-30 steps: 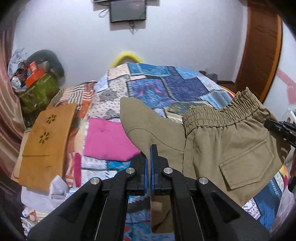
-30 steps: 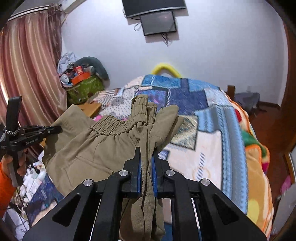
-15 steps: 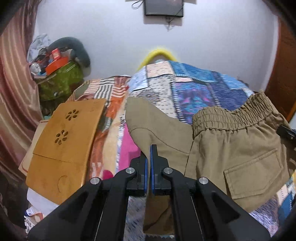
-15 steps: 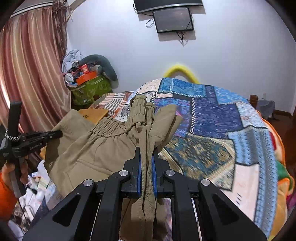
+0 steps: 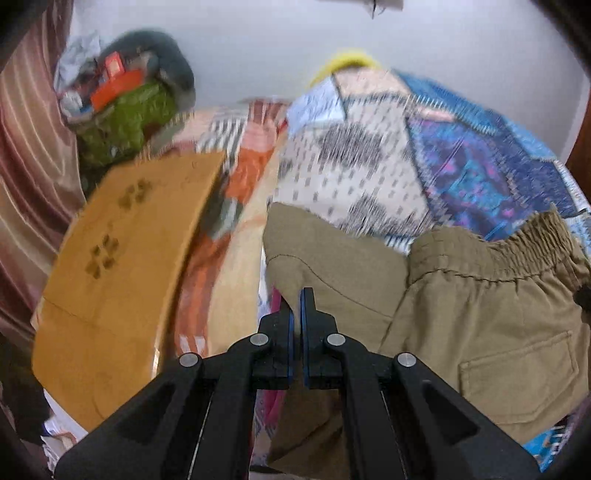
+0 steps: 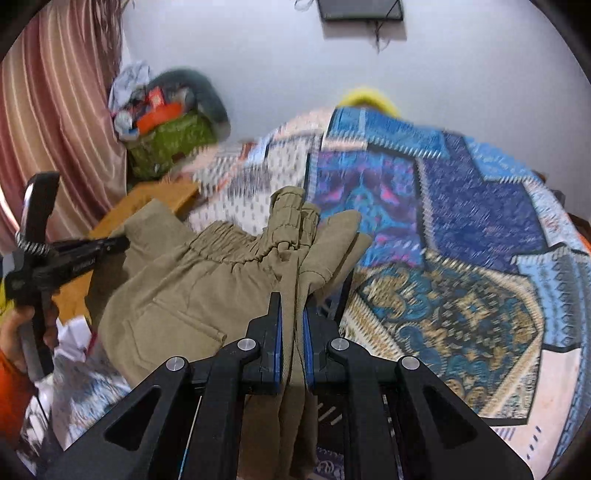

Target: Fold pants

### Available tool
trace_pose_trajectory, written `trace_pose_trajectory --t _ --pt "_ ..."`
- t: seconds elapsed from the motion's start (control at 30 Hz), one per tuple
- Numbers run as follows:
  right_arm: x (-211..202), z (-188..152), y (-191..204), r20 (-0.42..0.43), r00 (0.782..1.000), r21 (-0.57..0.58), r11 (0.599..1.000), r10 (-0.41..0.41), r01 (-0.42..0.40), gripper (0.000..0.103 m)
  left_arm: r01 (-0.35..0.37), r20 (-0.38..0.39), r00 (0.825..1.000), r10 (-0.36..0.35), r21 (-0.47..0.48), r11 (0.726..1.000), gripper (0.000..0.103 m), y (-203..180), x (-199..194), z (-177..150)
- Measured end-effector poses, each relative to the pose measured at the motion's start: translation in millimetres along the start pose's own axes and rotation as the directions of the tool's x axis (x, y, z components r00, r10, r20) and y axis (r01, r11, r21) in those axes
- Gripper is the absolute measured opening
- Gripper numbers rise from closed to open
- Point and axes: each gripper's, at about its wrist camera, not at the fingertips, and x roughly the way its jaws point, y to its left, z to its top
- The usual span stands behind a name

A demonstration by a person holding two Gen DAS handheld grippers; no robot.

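Note:
Khaki pants (image 5: 480, 314) with an elastic waistband and a back pocket hang in the air over a patchwork bed. My left gripper (image 5: 296, 295) is shut on the pants' fabric edge at its left side. My right gripper (image 6: 291, 299) is shut on a bunched part of the pants (image 6: 207, 280) near the waistband. In the right wrist view the left gripper (image 6: 110, 242) shows at the far left, held in a hand. Fabric hangs down below both grippers.
The patchwork bedspread (image 6: 461, 240) covers the bed. A wooden lap board (image 5: 122, 258) lies at its left side. A green bag with clutter (image 5: 125, 110) stands by the striped curtain (image 6: 55, 92). A screen (image 6: 360, 9) hangs on the white wall.
Both grippers have moved forward over the bed with the pants held up. The pink cloth is now almost hidden behind the left gripper, and the views are motion-blurred.

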Motion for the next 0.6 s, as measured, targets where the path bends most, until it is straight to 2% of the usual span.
trace_pose_trajectory --t 0.17,0.23,0.27,0.33,0.37,0.4,0.47,0.6 --pt "12.2 -12.0 -0.6 -0.086 0.996 -0.032 0.999 0.001 -0.004 0.013 -0.006 -0.091 0.996 0.004 -0.019 1.000 0.013 11.3 26.2 -20.0" --pt "10.5 -13.4 -3.7 -0.108 0.994 -0.026 1.000 0.003 -0.006 0.021 -0.017 -0.111 0.994 0.015 -0.023 1.000 0.015 13.8 26.8 -24.9" --pt "7.5 -15.0 -4.5 -0.122 0.993 -0.026 1.000 -0.002 -0.001 0.021 -0.016 -0.118 0.993 0.013 -0.023 1.000 0.017 14.5 25.7 -25.4" --pt "4.2 -17.4 -5.6 -0.134 0.991 -0.036 0.999 -0.025 0.020 0.033 -0.019 -0.136 0.991 0.017 -0.016 1.000 0.028 15.9 18.9 -28.9" --pt "2.3 -18.6 -6.3 -0.142 0.989 -0.040 0.999 -0.040 0.035 0.038 -0.017 -0.145 0.989 0.016 -0.009 1.000 0.044 16.8 16.2 -31.4" --pt "-2.5 -20.8 -6.1 -0.152 0.987 -0.044 0.998 -0.058 0.052 0.047 -0.021 -0.150 0.989 0.020 -0.001 1.000 0.054 16.8 11.7 -33.2" --pt "-8.2 -21.8 -7.7 -0.154 0.986 -0.045 0.997 -0.071 0.065 0.050 -0.036 -0.125 0.991 0.038 0.022 0.999 0.055 16.3 -5.3 -37.7" --pt "-32.3 -21.5 -3.7 -0.144 0.987 -0.051 0.996 -0.076 0.070 0.050 -0.013 -0.080 0.997 0.016 0.029 0.999 0.055 14.1 -50.0 -41.2"
